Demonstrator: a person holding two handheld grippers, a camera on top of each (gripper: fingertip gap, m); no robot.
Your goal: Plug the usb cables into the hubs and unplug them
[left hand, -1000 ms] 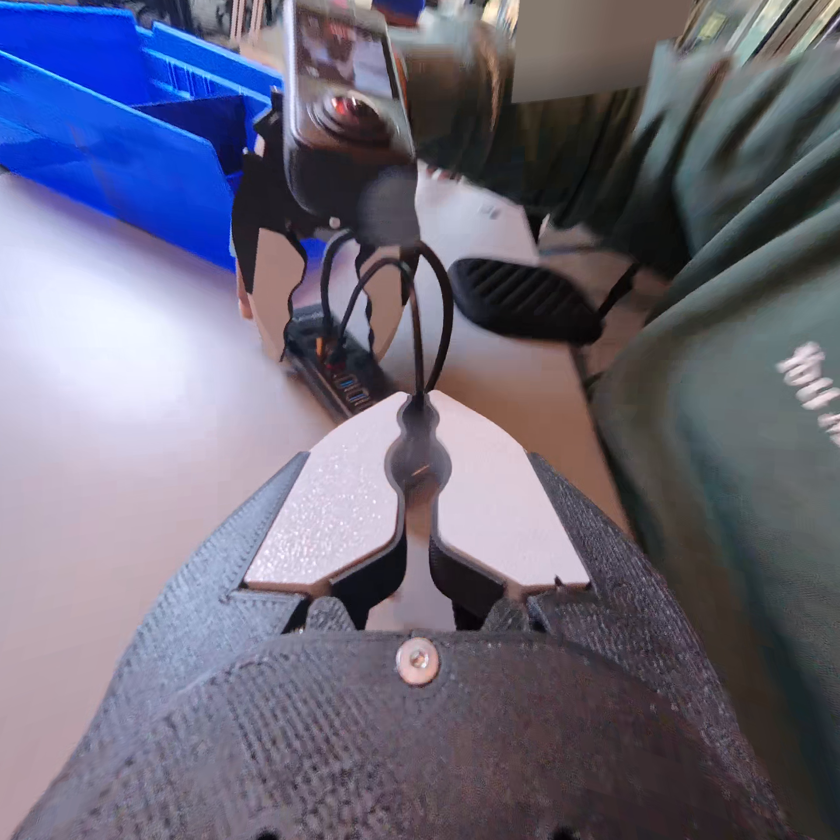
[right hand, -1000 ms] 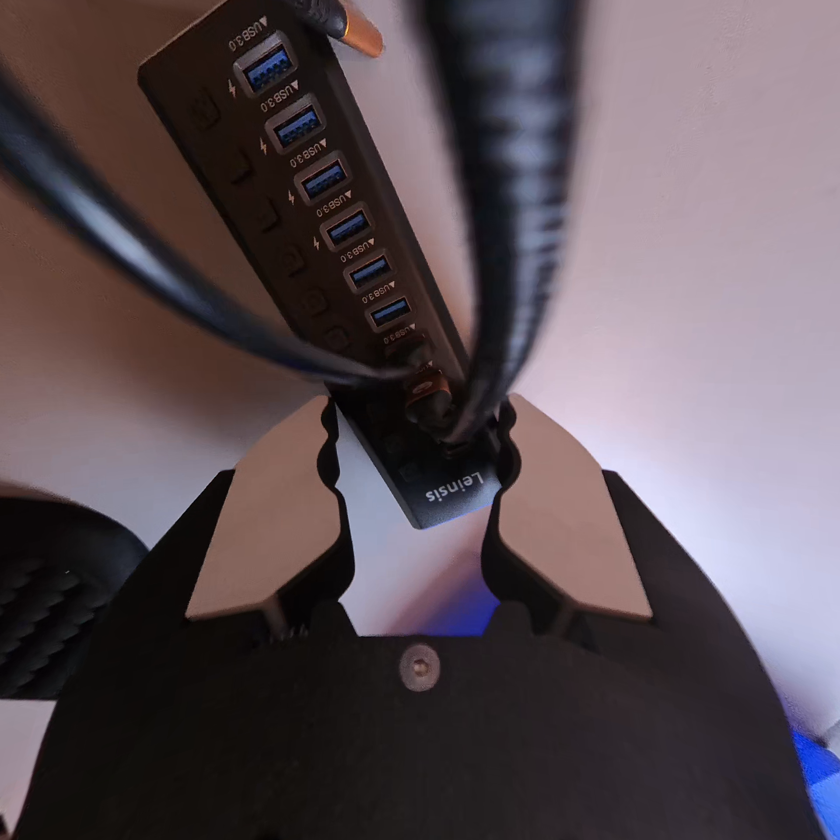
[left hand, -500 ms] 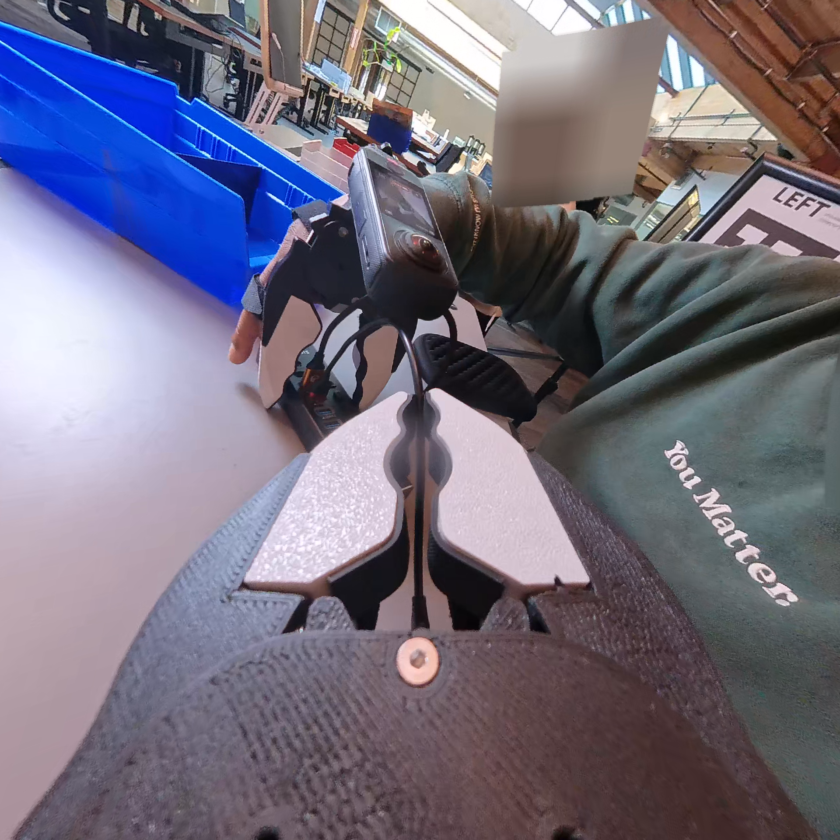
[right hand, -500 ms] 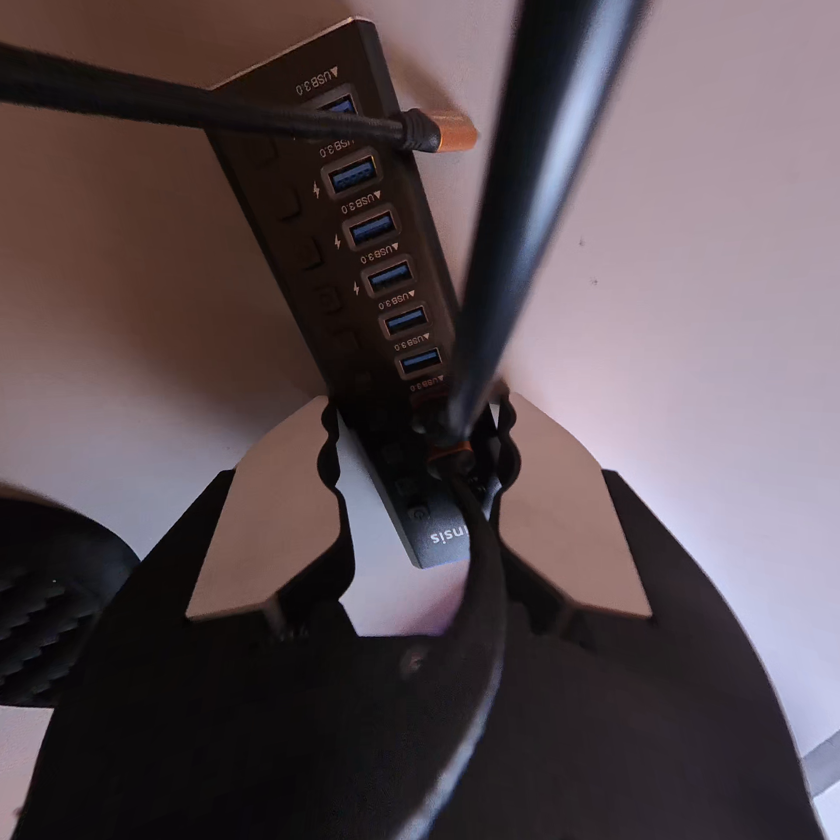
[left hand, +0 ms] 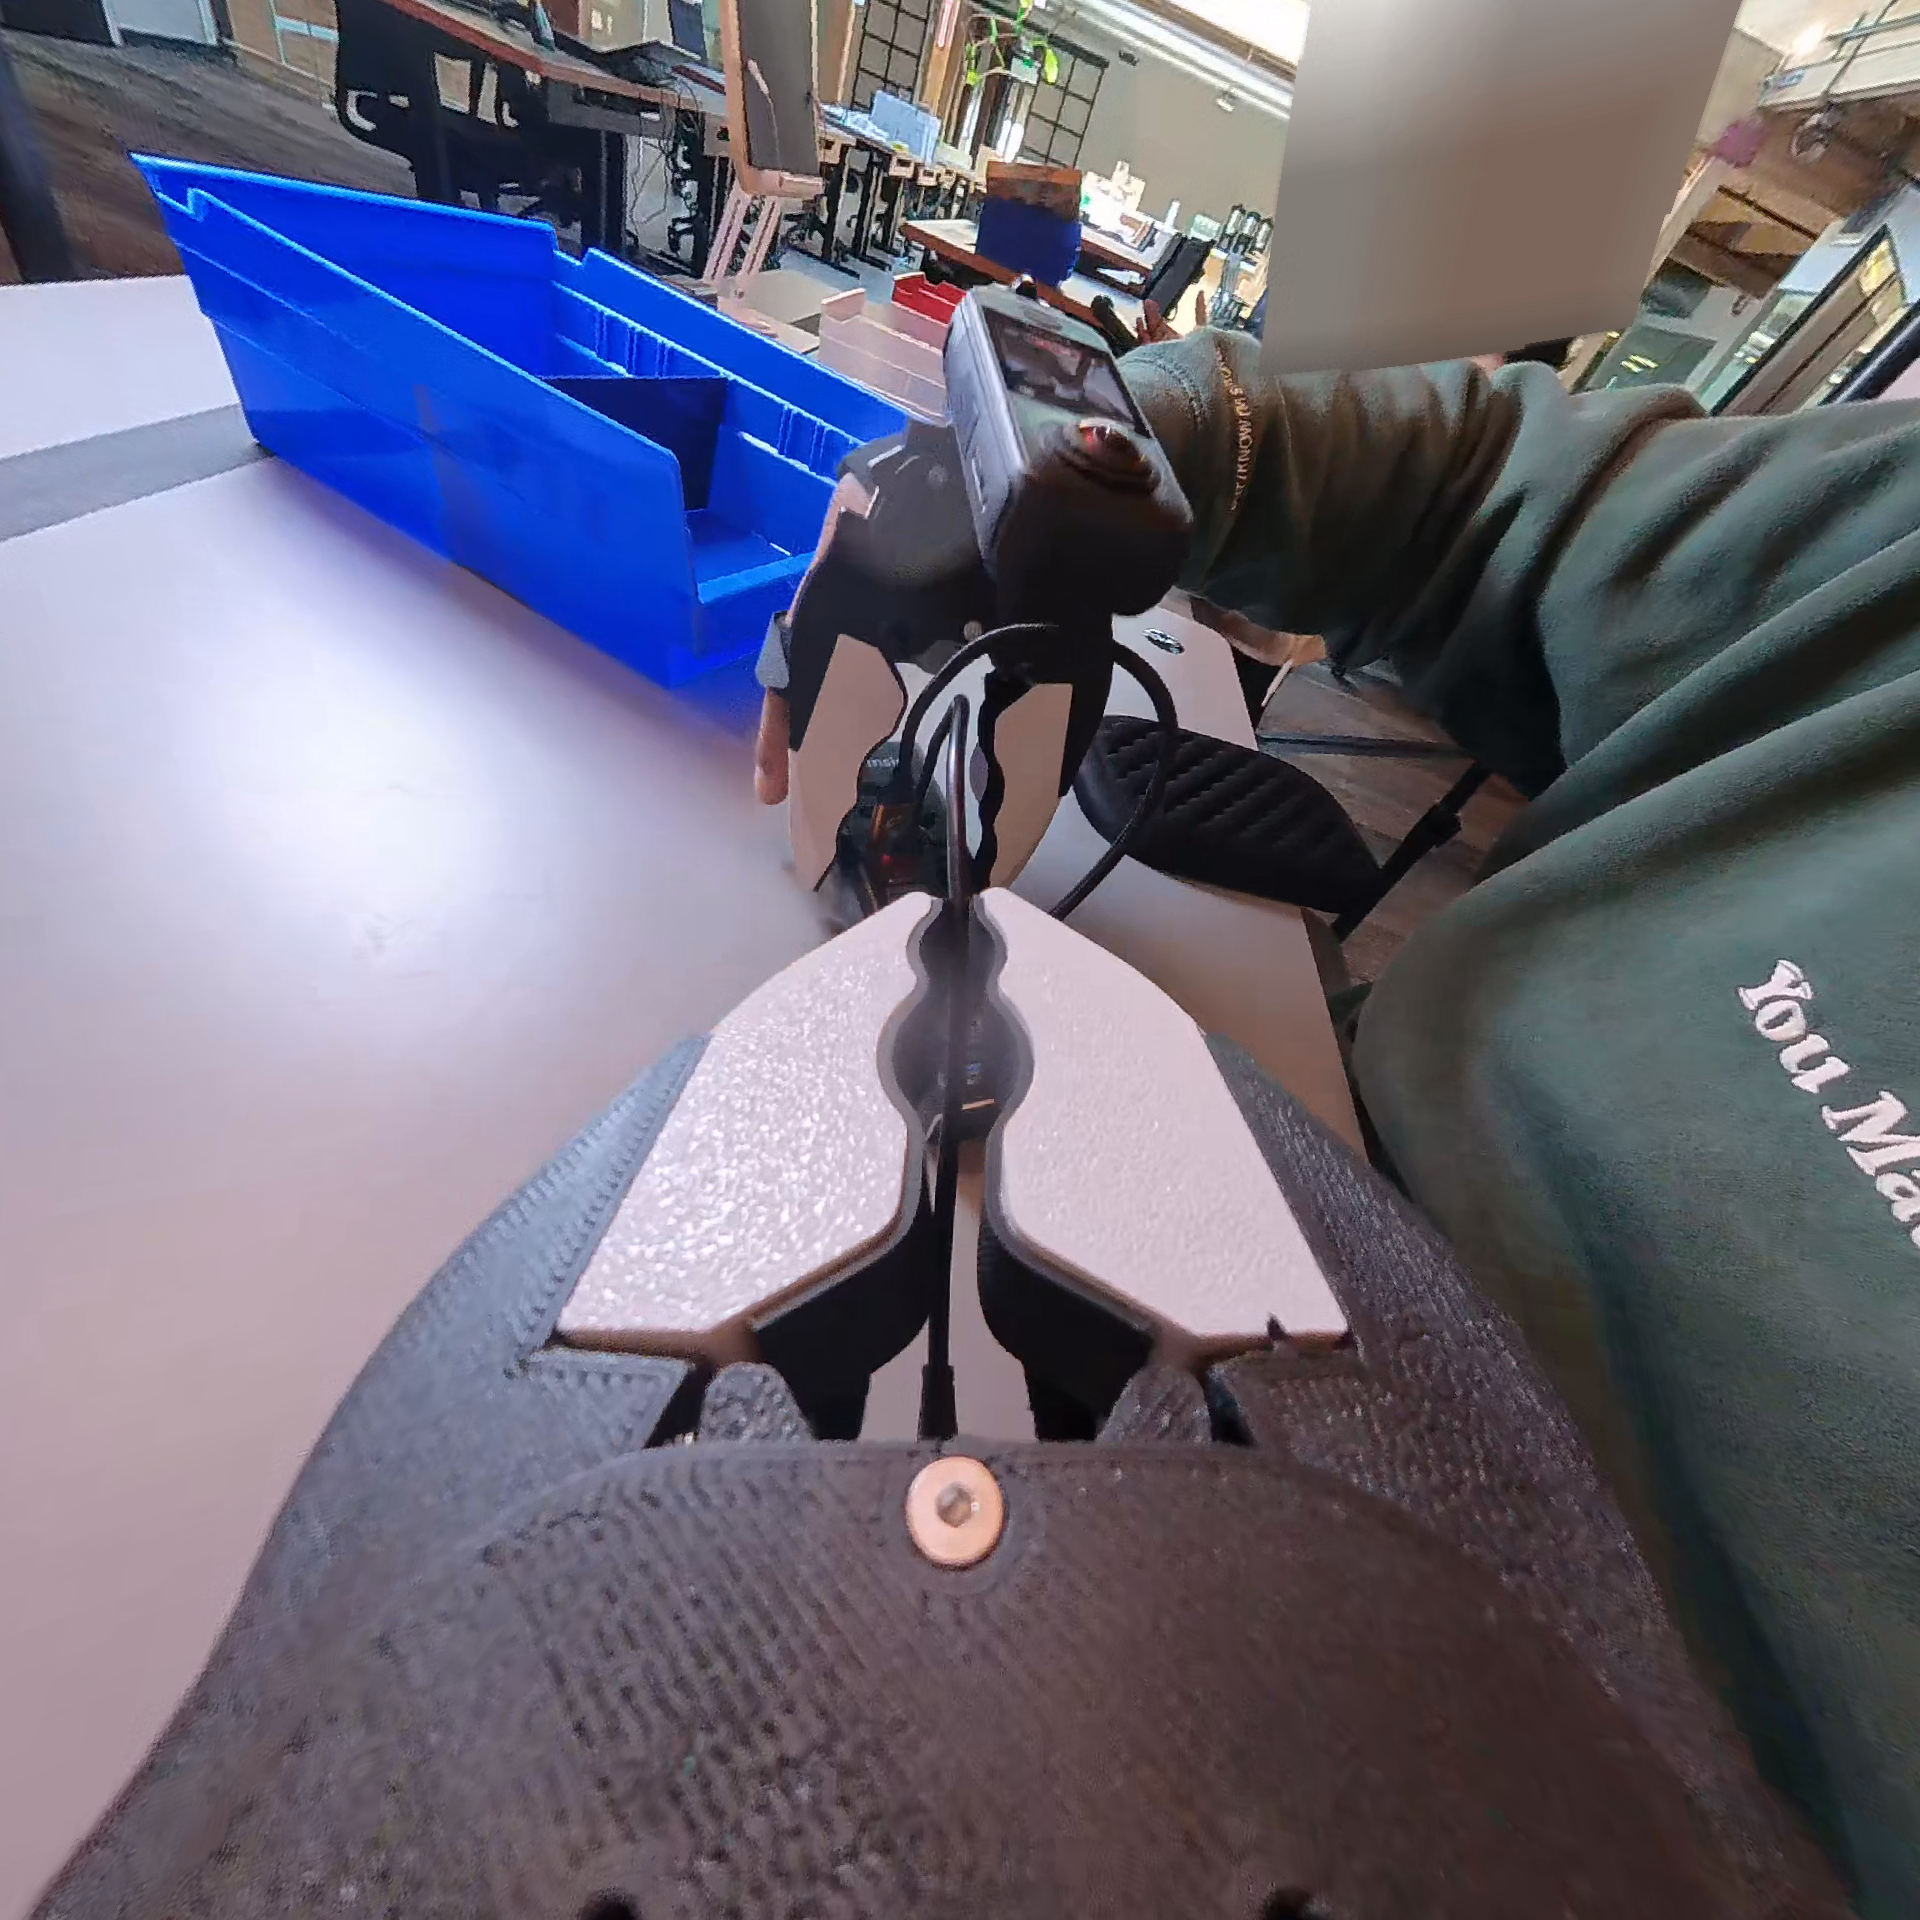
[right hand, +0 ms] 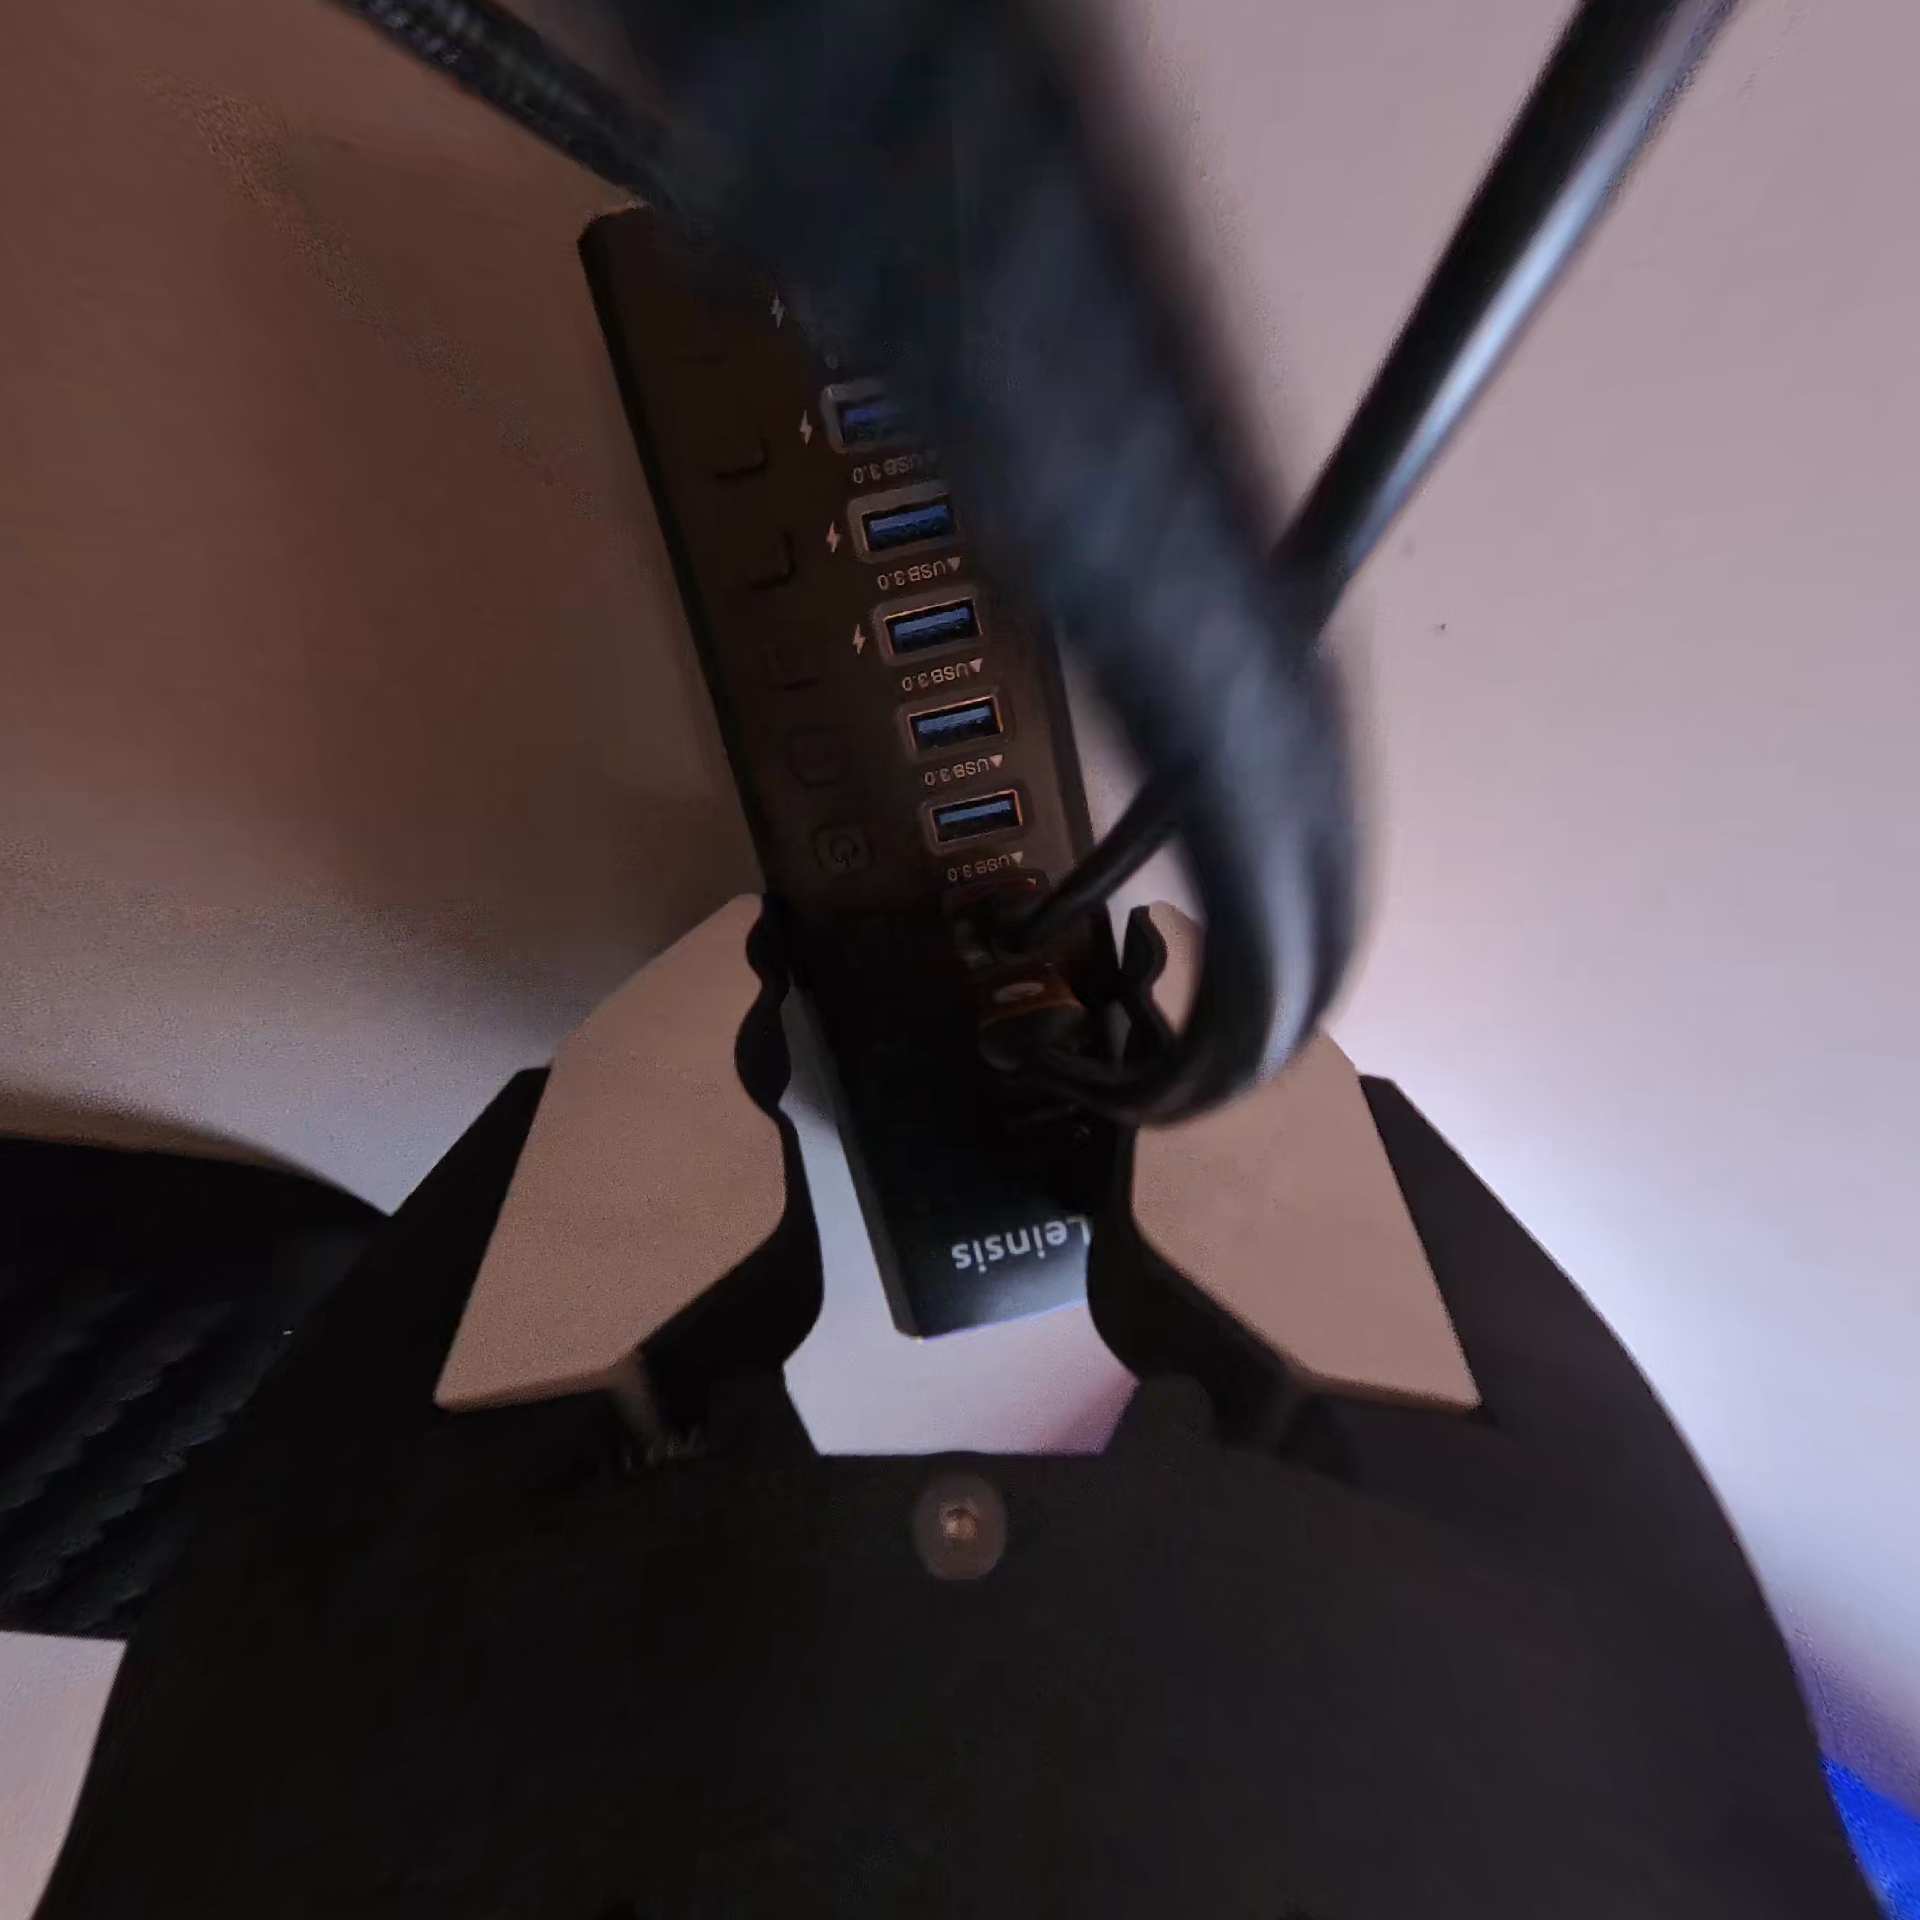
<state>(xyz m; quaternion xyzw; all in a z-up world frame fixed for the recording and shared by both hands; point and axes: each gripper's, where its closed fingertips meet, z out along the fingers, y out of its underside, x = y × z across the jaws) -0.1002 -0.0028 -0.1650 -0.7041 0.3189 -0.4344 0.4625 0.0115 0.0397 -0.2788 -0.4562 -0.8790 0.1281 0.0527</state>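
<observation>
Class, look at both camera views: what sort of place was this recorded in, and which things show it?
Probably an open-plan workshop or lab: rows of desks recede behind the pale table, a blue parts bin sits on it, and a USB hub lies there for cable practice.

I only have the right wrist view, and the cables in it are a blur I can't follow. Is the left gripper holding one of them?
Observer: Yes. The left gripper is shut on a thin black cable that runs back between its fingers.
Operator: Where does that cable lead?
Observer: It rises from the fingertips and loops over to the USB hub, which sits between the right gripper fingers.
Operator: Anything else on the table near there?
Observer: A blue bin stands on the table beyond the right gripper.
</observation>
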